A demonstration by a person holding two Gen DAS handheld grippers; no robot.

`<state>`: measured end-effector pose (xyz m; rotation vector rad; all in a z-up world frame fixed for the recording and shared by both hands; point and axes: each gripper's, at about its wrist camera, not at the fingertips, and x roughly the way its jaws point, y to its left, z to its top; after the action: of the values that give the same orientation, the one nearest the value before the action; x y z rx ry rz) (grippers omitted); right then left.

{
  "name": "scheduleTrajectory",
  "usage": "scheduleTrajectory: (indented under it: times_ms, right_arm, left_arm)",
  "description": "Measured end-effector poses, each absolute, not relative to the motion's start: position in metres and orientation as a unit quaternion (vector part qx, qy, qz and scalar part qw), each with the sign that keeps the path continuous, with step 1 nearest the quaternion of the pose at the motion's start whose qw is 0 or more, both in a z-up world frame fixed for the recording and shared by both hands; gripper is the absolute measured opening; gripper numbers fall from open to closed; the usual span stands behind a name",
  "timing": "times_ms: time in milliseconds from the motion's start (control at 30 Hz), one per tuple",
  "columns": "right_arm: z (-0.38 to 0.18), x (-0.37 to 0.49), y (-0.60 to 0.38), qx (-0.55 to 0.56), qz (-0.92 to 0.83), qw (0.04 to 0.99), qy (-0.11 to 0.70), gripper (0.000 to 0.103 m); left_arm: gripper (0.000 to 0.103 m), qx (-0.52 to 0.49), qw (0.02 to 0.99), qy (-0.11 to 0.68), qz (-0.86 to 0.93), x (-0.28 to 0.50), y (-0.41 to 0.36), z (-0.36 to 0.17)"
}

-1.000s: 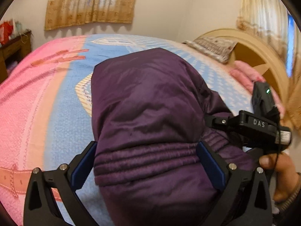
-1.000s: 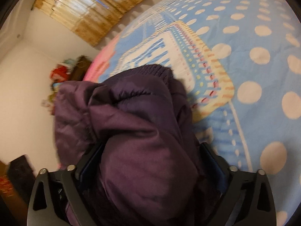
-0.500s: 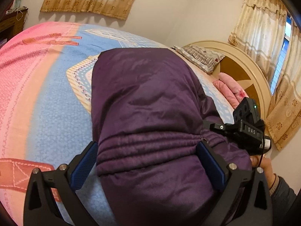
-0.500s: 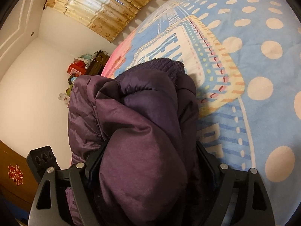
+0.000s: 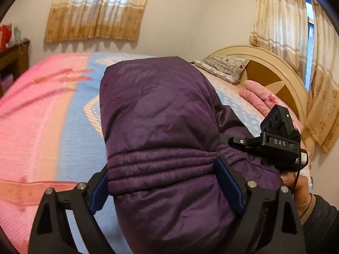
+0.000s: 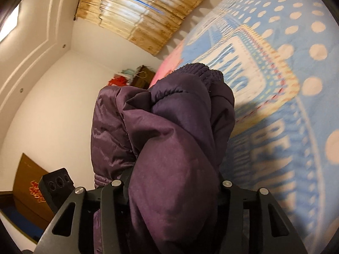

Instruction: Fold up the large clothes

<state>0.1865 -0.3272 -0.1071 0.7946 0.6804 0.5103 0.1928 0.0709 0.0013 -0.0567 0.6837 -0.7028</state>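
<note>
A large purple padded jacket (image 5: 159,122) is bunched up and held above the bed. My left gripper (image 5: 163,180) is shut on its ribbed hem, which fills the space between the blue pads. My right gripper (image 6: 171,182) is shut on a thick fold of the same jacket (image 6: 169,139), with a knit cuff (image 6: 201,72) sticking out at the far end. The right gripper's body also shows in the left wrist view (image 5: 275,144), close on the right, held by a hand.
The bed (image 5: 42,127) under the jacket has a pink and blue patterned blanket. A pillow (image 5: 222,67), a pink folded quilt (image 5: 264,99) and a curved headboard (image 5: 275,69) are at the right. A dark cabinet (image 5: 12,63) stands at the left wall.
Both grippers lifted and tilted with the jacket still held. The right gripper's jaws closed tighter on the fold and it swung up, showing more wall and ceiling.
</note>
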Motion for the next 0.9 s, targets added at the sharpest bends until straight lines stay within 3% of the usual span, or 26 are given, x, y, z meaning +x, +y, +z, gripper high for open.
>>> scheduleTrajectory:
  times_ms: [900]
  right_arm:
    - [-0.098,0.217,-0.103,0.335,0.408,0.764,0.372,0.050]
  left_arm:
    - [0.092,-0.029,0.944,0.287,-0.160,0.133,0.222,0.022]
